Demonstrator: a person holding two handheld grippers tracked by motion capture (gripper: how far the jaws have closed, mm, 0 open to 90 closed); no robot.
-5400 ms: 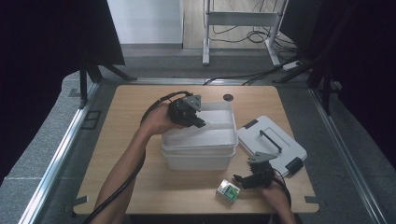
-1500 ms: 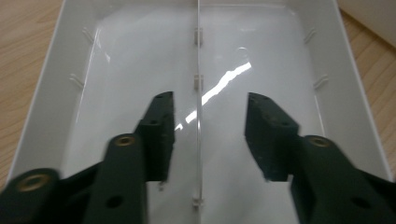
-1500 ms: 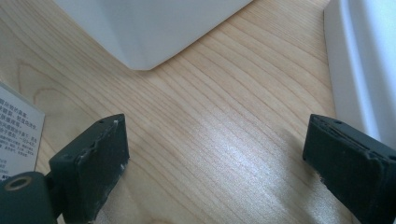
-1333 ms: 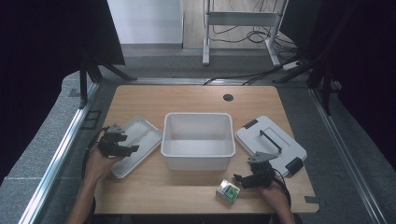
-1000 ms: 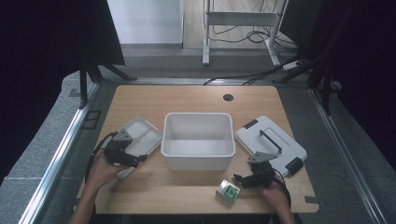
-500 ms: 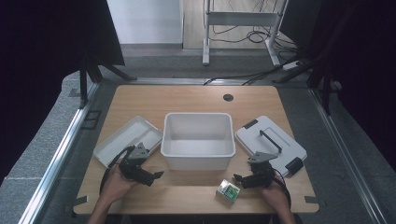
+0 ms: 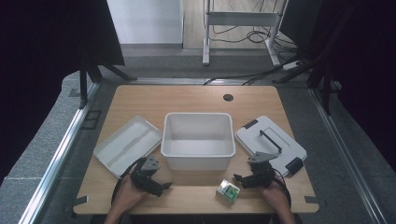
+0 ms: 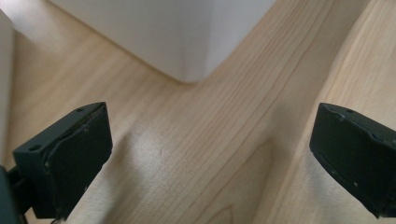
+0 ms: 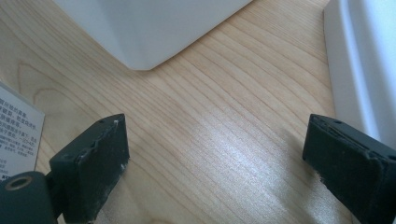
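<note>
A white tub [image 7: 198, 122] stands in the middle of the wooden table, and I see nothing inside it. A shallow white tray [image 7: 127, 144] lies to its left. A white lid with a dark handle [image 7: 271, 142] lies to its right. A small green and white box [image 7: 228, 191] sits near the front edge. My left gripper [image 7: 163, 186] rests low in front of the tub's left corner [image 8: 187, 37], open, nothing between its jaws. My right gripper [image 7: 239, 178] rests beside the box [image 9: 16, 135], open, with the tub's corner [image 9: 149, 28] ahead and the lid's edge [image 9: 364, 60] at its right.
A round cable hole [image 7: 228, 97] is in the table's far side. Bare wood [image 7: 196, 184] lies between the two grippers along the front edge. Metal rails and dark curtains flank the table.
The left gripper left the tub, went to the table's left where the white tray now lies, then came back to the front edge. The right gripper and the box have not moved.
</note>
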